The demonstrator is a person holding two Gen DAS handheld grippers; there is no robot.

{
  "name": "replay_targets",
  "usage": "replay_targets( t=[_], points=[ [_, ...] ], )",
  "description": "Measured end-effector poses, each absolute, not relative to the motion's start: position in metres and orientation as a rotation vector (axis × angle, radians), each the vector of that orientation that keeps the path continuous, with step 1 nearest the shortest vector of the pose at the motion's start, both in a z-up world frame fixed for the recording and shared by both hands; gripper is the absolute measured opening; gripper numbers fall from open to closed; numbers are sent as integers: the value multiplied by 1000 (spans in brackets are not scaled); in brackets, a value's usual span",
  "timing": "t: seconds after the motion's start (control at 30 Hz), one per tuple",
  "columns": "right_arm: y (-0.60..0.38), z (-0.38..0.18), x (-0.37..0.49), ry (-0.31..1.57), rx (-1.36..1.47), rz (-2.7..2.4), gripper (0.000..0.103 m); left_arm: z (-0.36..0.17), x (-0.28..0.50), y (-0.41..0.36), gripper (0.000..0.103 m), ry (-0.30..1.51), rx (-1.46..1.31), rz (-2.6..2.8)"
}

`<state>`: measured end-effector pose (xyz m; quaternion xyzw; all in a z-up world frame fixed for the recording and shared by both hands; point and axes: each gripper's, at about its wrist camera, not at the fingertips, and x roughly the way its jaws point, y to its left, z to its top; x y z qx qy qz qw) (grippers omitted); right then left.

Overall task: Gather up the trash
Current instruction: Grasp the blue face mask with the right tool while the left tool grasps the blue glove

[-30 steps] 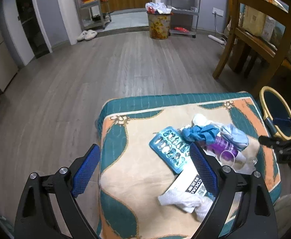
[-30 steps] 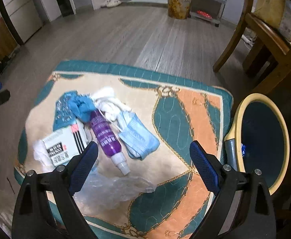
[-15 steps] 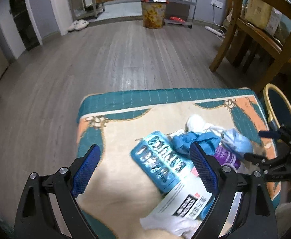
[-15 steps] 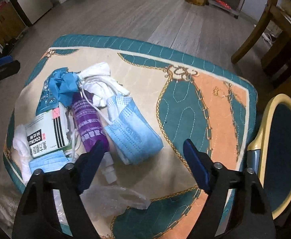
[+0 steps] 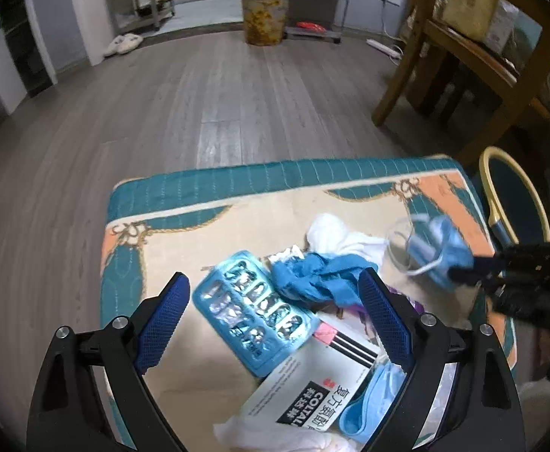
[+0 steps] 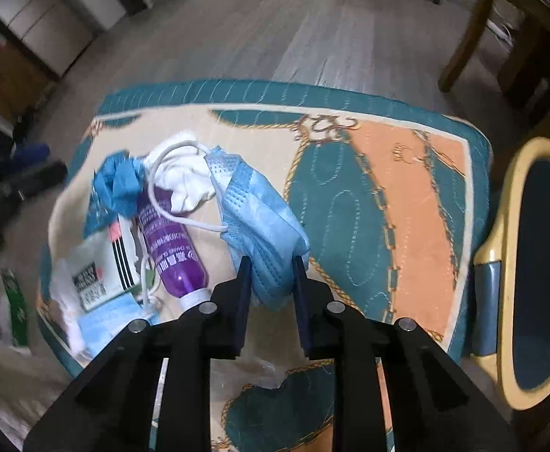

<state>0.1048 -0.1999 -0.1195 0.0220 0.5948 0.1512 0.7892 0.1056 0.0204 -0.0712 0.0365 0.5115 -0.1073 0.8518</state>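
On the left wrist view, left gripper (image 5: 273, 312) hangs with blue-padded jaws wide apart, nothing between the pads; directly under the gap lies a flat blue foil blister pack (image 5: 254, 310), long axis diagonal across the jaw line, resting partly on a white printed medicine carton (image 5: 314, 384). A crumpled blue nitrile glove (image 5: 318, 277) sits just beyond the right pad, white tissue wad (image 5: 340, 235) behind it, all on a teal-and-orange quilted cushion (image 5: 207, 184). Far right, the right gripper (image 5: 463, 273) pinches a pale blue pleated face mask (image 5: 442, 250). On the right wrist view, right gripper (image 6: 271, 265) has jaws closed in on the mask's (image 6: 261, 218) near end; the mask's length runs straight away from the tool. One white ear loop (image 6: 165, 188) drapes over a purple plastic bottle (image 6: 169, 241) just left, so a lift may drag it. A yellow-rimmed dark bin (image 6: 508, 263) stands just off the cushion's right edge, likely the drop point; right arm is the nearer one. Path to it looks unobstructed.
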Motion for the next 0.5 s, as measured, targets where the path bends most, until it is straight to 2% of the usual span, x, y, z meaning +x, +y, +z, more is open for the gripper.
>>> replay_targets(
  t=[0.5],
  points=[
    [-223,-109,106,1261,106,270,20,-99,118,-5,90,1152,85,-288]
  ],
)
